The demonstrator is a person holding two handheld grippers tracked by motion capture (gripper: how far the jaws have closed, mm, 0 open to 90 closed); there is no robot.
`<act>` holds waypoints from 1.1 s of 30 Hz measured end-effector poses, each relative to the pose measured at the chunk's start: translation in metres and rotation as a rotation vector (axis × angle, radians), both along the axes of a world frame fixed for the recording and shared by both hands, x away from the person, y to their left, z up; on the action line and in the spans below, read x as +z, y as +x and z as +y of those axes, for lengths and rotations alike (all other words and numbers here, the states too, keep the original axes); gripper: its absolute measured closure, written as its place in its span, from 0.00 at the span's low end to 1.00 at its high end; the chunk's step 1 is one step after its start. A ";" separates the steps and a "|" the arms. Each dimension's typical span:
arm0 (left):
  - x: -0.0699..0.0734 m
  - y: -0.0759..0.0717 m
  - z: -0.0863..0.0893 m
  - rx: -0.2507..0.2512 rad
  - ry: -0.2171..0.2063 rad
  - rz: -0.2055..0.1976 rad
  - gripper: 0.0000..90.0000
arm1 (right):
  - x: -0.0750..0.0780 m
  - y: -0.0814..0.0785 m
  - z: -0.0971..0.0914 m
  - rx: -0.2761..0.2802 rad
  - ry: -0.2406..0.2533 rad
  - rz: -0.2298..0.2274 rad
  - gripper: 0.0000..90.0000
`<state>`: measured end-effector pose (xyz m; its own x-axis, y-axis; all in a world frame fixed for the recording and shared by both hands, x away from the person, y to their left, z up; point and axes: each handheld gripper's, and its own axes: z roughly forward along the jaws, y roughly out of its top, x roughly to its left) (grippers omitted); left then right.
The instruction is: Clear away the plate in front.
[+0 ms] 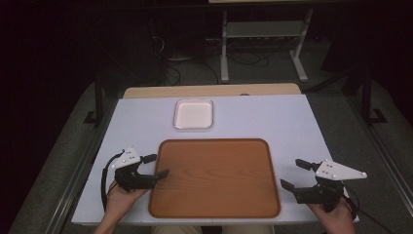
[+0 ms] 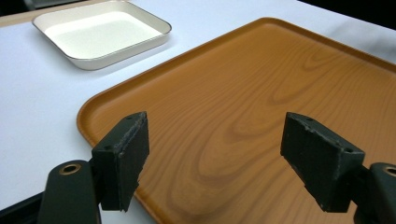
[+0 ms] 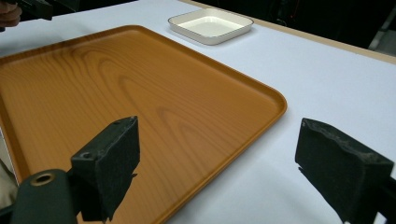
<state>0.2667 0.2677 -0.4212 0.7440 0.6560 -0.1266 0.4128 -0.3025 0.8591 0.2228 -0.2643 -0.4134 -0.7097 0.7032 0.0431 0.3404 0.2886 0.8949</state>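
With both the left gripper (image 1: 157,165) and right gripper (image 1: 292,174) released and empty, a shallow bite on the wooden tray (image 1: 214,178) rim may slip.

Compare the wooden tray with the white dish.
The tray is brown wood grain; the dish is plain white. The tray is far larger than the dish. The tray lies between the grippers at the near edge; the dish sits beyond the tray's far rim. Both are empty, rounded rectangles.
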 end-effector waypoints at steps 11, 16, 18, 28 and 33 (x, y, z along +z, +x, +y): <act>0.003 0.007 -0.008 -0.027 0.015 0.012 0.27 | 0.000 0.001 -0.001 -0.007 0.004 0.003 0.15; 0.007 0.012 -0.011 -0.038 0.017 0.005 0.27 | 0.000 0.001 -0.001 -0.007 0.004 0.003 0.15; 0.009 0.015 -0.012 -0.038 0.018 0.007 0.27 | 0.000 0.001 -0.002 -0.011 0.006 0.001 0.15; 0.012 0.027 -0.014 -0.034 0.018 0.014 0.28 | 0.001 0.001 -0.004 -0.014 0.013 0.001 0.15; 0.011 0.035 -0.014 -0.032 0.011 0.034 0.31 | 0.001 0.001 -0.005 -0.015 0.016 0.001 0.15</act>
